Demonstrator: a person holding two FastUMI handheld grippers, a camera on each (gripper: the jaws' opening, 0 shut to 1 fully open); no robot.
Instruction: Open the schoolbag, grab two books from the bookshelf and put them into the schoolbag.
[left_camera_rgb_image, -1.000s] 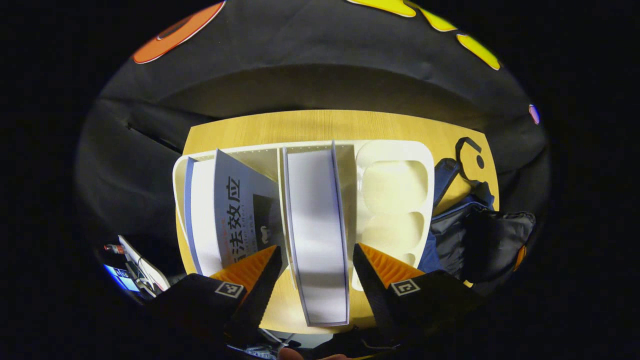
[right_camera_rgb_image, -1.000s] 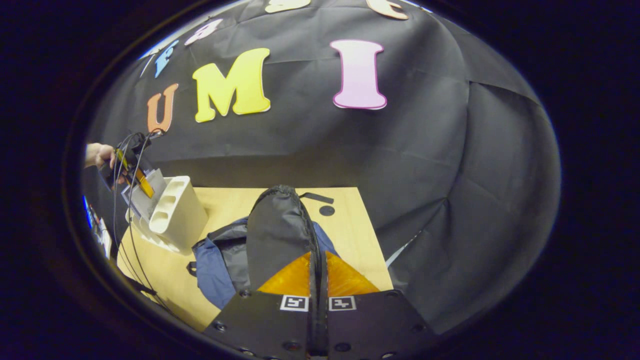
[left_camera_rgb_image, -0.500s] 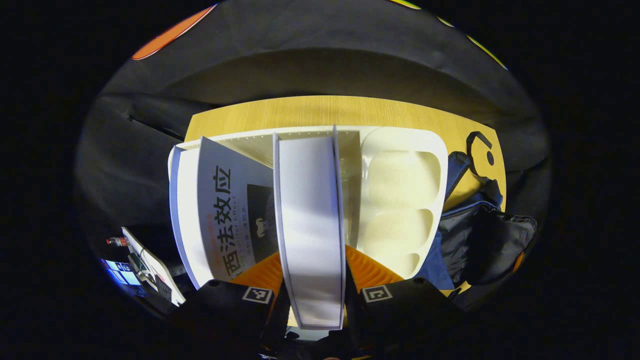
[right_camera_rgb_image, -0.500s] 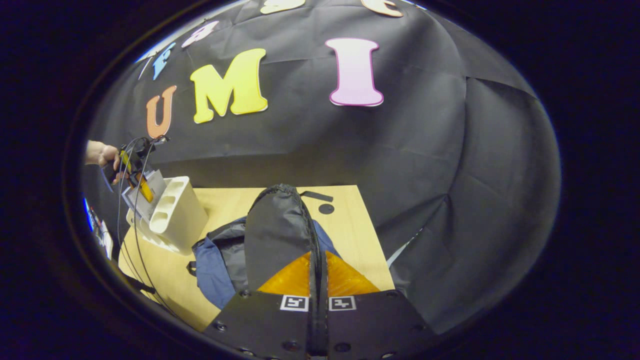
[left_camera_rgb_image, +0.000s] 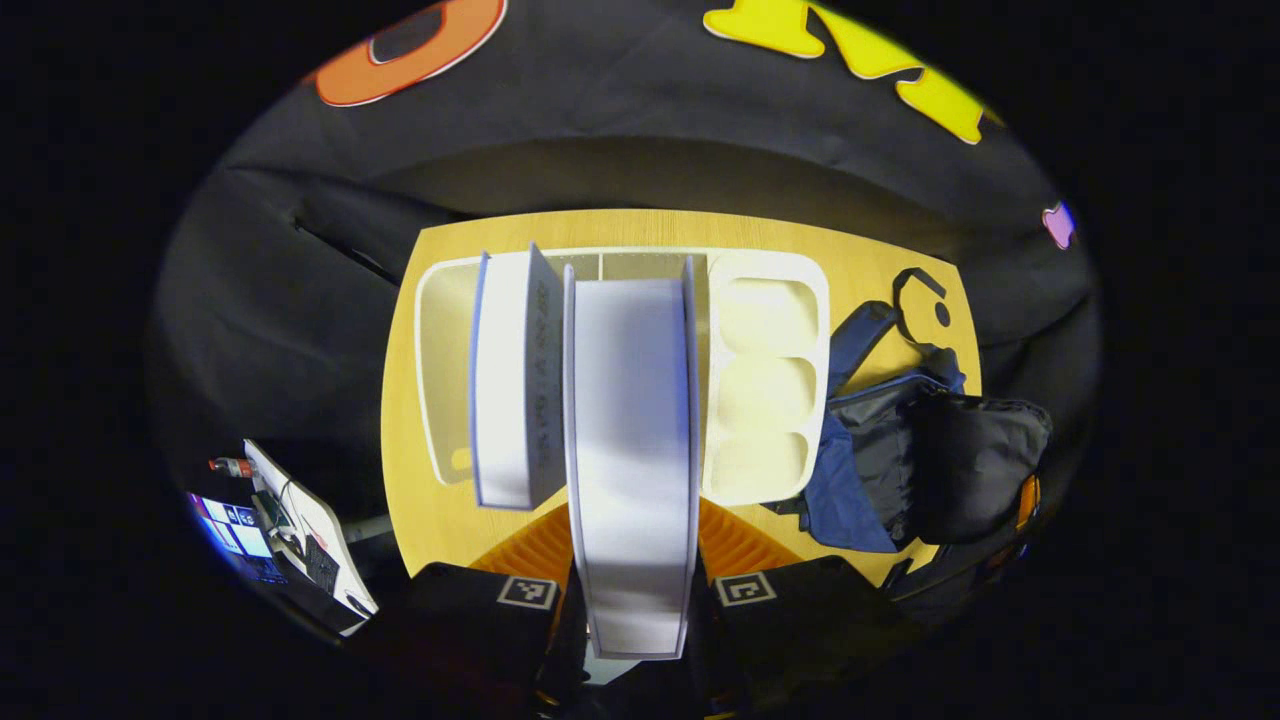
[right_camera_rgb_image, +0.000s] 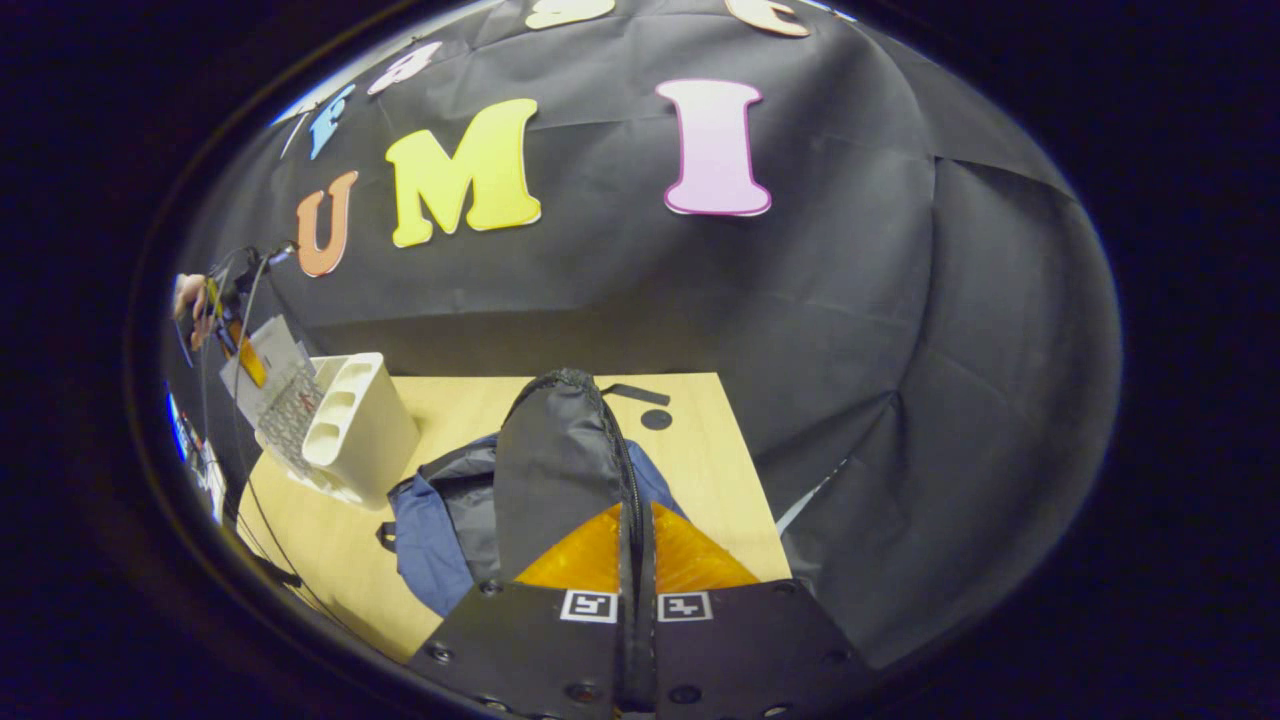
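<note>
Slab-shaped book (left_camera_rgb_image: 632, 440) between ribbed claw (left_camera_rgb_image: 632, 535) pads

Square-coded tags on black claw (right_camera_rgb_image: 636, 545) housings

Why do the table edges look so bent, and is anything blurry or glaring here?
Left gripper view: fisheye bends the table; the held book close up looks soft and washed out. Right gripper view: the table edges curve too, the schoolbag flap is sharp, no glare.
</note>
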